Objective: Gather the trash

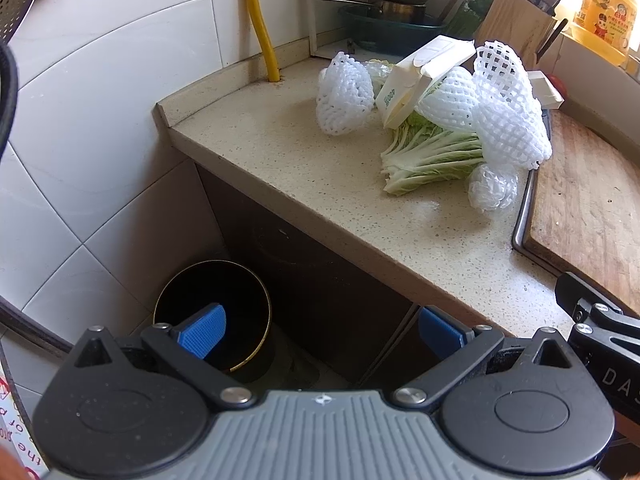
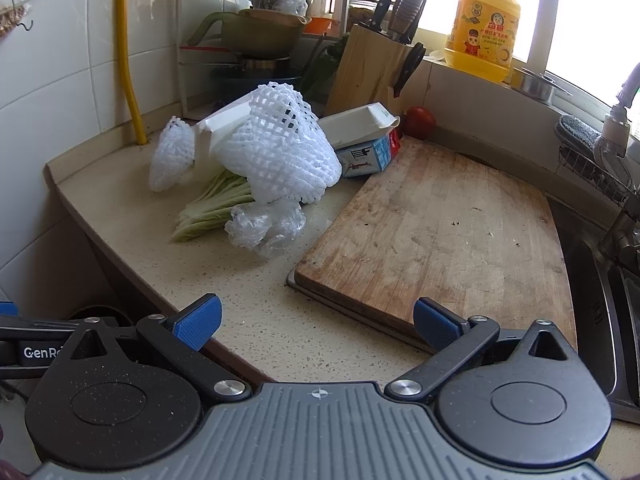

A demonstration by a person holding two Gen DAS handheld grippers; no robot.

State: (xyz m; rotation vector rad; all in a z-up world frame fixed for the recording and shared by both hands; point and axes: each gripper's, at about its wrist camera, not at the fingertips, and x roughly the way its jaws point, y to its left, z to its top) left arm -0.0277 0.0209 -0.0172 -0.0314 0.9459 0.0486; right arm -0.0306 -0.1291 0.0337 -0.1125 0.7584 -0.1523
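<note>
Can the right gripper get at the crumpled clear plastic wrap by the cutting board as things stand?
Probably yes: the right gripper is open, and only bare countertop lies between it and the plastic wrap, which sits at the pile's near edge.

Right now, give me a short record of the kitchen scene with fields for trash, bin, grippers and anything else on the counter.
trash: white foam nets, crumpled clear plastic, white cartons, cabbage leaves, piled on the counter
bin: black, open-topped, on the floor below the counter's end
left gripper: open, holding nothing, above the bin
right gripper: open, holding nothing, over the counter edge
also there: wooden cutting board, knife block, tomato, yellow detergent jug
</note>
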